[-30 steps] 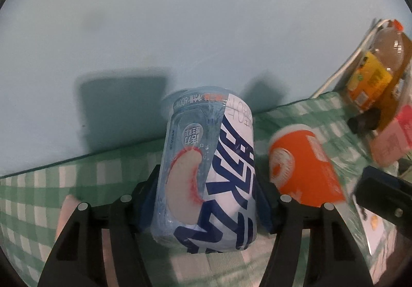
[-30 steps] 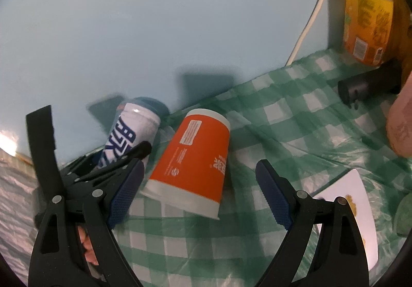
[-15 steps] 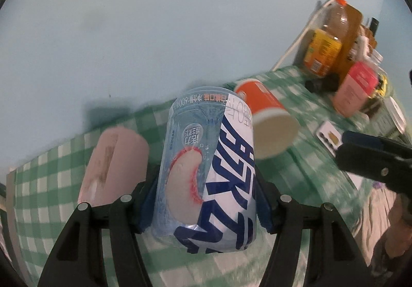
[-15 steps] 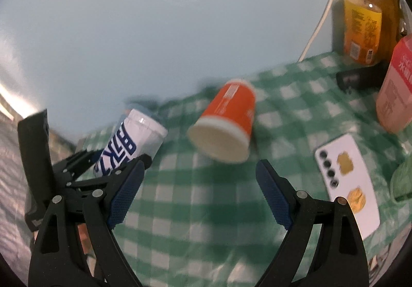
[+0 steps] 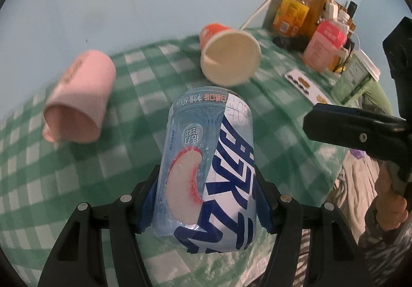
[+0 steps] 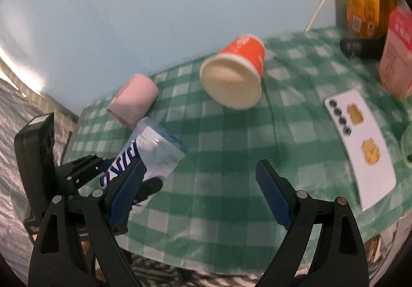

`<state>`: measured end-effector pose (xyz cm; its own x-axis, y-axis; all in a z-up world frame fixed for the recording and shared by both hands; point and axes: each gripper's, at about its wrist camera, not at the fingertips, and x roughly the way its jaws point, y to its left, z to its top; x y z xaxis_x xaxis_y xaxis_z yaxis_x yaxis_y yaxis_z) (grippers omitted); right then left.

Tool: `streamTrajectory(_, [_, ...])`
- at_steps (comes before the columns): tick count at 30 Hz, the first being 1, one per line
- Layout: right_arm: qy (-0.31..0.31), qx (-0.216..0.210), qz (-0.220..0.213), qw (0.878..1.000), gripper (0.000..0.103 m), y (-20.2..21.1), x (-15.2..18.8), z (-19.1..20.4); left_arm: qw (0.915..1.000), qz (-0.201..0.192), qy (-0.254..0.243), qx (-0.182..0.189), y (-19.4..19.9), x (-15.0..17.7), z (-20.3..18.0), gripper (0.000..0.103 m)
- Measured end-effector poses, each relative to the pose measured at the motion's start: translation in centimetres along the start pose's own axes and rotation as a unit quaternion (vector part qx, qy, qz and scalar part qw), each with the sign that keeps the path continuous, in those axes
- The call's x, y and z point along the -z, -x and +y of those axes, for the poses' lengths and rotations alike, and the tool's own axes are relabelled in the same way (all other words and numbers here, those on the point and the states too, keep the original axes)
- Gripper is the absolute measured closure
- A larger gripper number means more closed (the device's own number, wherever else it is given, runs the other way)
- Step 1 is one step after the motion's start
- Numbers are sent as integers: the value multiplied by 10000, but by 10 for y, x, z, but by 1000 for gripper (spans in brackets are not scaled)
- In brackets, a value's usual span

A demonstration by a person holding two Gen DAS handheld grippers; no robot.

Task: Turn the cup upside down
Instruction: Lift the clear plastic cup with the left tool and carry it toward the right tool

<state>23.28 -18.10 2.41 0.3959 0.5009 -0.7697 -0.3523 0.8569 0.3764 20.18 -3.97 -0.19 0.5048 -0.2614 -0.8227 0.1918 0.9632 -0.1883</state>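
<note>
Left gripper (image 5: 207, 203) clamped on a clear plastic cup (image 5: 208, 173) with blue lettering and a peach picture, held above the green checked tablecloth (image 6: 231, 171); right gripper (image 6: 199, 185) wide open, empty; beyond, orange paper cup (image 6: 239, 76) and pink cup (image 6: 134, 99) lying sideways, apart

Clear cup between the left jaws

The cup (image 5: 208, 176), wrapped in a blue-white label with a peach picture, sits clamped, tilted, above the checked surface (image 5: 77, 171).
</note>
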Motion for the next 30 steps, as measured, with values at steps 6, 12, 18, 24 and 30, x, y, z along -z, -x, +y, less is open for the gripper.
streamTrajectory(6, [-15,-12,159,9999,14,-12,10,-4,10000,11,90,5,-4,13,4,37])
streamTrajectory(12, [-15,13,248,9997,14,-18,12,-4,10000,23,24,-81,-3,17,0,35])
streamTrajectory(18, [17,5,244,9997,14,-17,12,-2,9983,-161,-258,-490,1,19,-10,19])
streamTrajectory(24, [-6,-32,152,9999,14,-10,11,3,9977,-466,-263,-424,20,17,-10,15])
streamTrajectory(30, [-112,-154,222,9996,14,-4,12,7,9966,-809,59,-136,48,20,6,15])
